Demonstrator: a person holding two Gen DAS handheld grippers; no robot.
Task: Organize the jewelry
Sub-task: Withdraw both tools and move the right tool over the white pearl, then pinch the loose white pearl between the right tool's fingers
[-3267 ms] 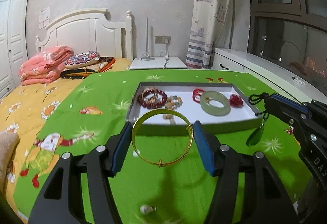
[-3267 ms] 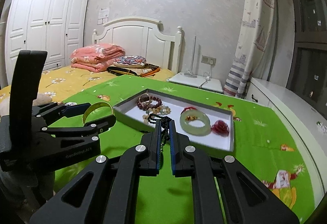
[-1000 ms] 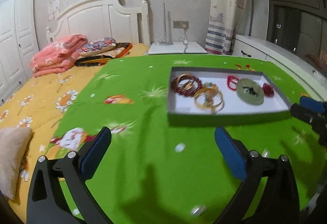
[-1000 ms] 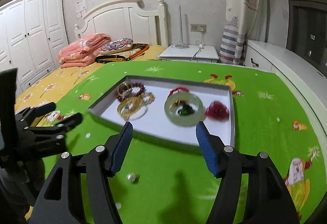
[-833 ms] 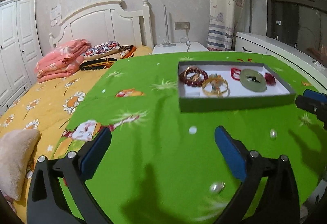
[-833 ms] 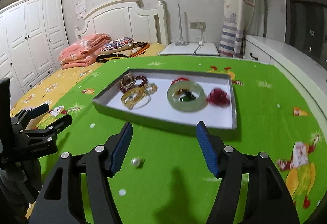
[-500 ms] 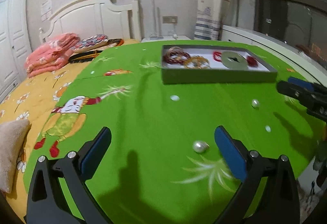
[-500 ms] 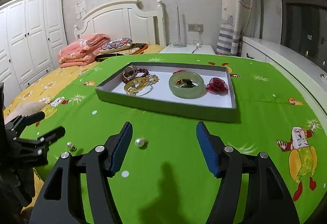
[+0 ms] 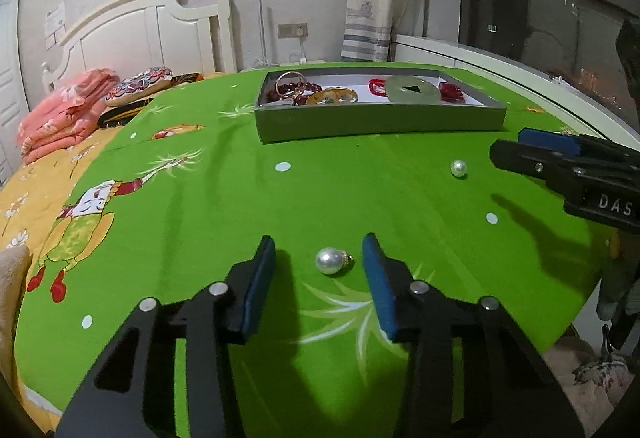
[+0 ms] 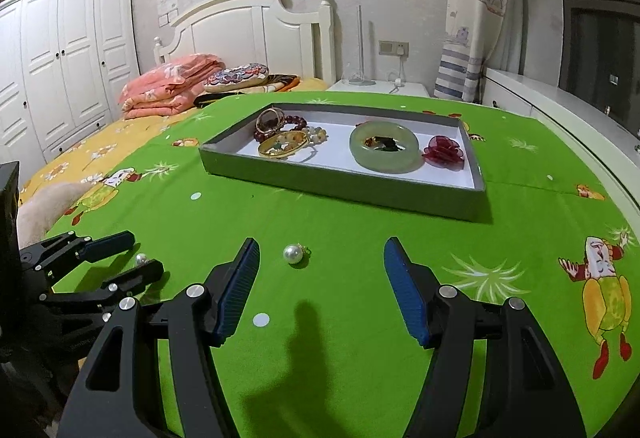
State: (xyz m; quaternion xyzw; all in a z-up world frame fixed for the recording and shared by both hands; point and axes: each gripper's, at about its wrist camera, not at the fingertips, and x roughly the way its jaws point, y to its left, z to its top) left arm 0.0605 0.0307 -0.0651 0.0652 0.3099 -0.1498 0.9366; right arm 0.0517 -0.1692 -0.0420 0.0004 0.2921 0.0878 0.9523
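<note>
A grey tray [image 9: 380,120] [image 10: 340,180] on the green cloth holds a gold bangle [image 10: 283,145], red bead bracelets [image 10: 276,128], a jade bangle [image 10: 384,146] and a red flower piece [image 10: 445,151]. Two loose pearl pieces lie on the cloth. My left gripper [image 9: 319,276] is open, with one pearl [image 9: 330,260] lying between its fingers, untouched. My right gripper [image 10: 320,292] is open behind the other pearl [image 10: 292,254], which also shows in the left wrist view [image 9: 458,168]. In the right wrist view the left gripper [image 10: 132,256] straddles its pearl [image 10: 141,259].
The green cloth [image 10: 360,258] covers a table beside a bed with pink blankets [image 10: 172,82] and a white headboard. A white ledge [image 10: 560,114] runs along the right under dark windows. A nightstand [image 10: 376,86] stands behind the table.
The bangle and the pendant were released into the tray. Both grippers pulled back and dropped low over the cloth. My left gripper has narrowed around one pearl; the right has come near the other.
</note>
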